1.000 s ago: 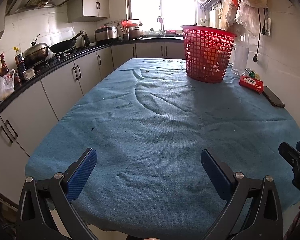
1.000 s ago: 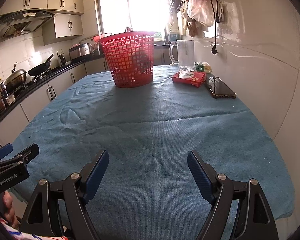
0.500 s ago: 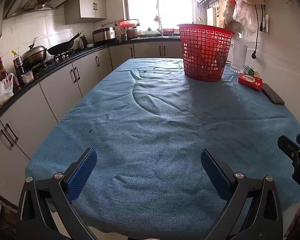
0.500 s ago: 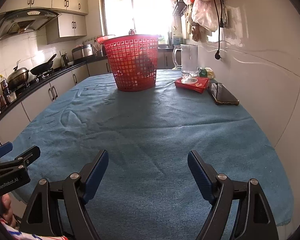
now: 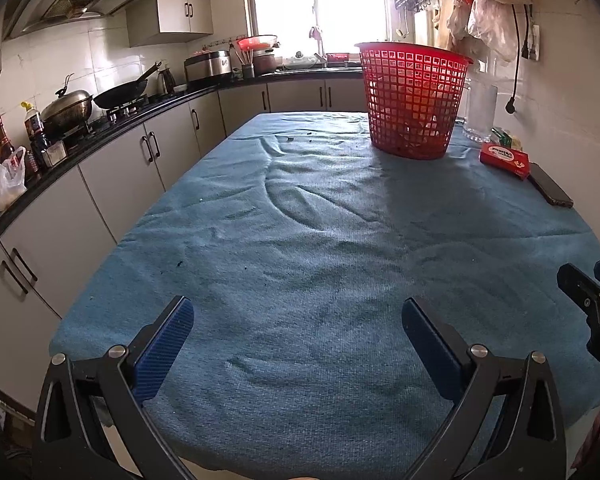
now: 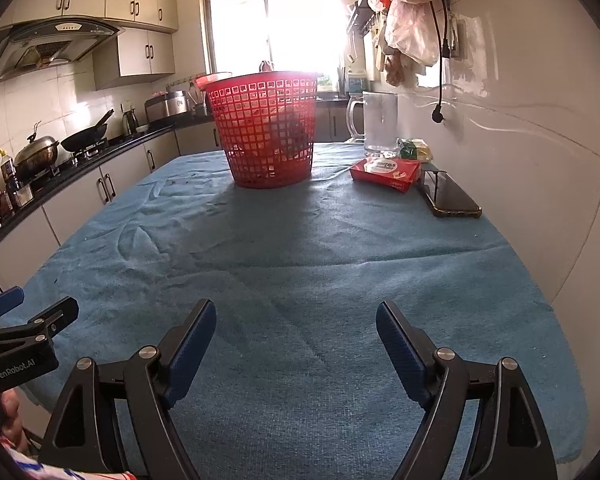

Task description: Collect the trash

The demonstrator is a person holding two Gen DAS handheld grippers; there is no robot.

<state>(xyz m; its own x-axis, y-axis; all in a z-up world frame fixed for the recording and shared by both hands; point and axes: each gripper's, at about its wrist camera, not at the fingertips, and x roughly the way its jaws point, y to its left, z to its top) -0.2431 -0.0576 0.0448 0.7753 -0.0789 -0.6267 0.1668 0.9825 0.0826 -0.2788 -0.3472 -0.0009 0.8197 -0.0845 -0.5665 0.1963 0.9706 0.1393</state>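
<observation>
Left gripper: the black two-finger left gripper (image 5: 298, 322) with blue ribbed pads is hovering over the near edge of the table, its jaws standing wide and gripping nothing.
Right gripper: the black two-finger right gripper (image 6: 296, 322) with blue pads is hanging just beside it, also spread wide and carrying nothing.
Basket: the red plastic lattice waste basket (image 5: 414, 98) is standing upright at the far end of the table, well apart from both grippers; crumpled pieces of trash are lying in its bottom.
Table: the wrinkled blue towel cloth (image 5: 320, 240) is covering the tabletop, with a few tiny dark crumbs sitting on it.
By the wall: a flat red cardboard box (image 6: 385, 169) is lying beside a black phone (image 6: 450, 199), with a frosted glass jug (image 6: 376, 124) standing behind them.
</observation>
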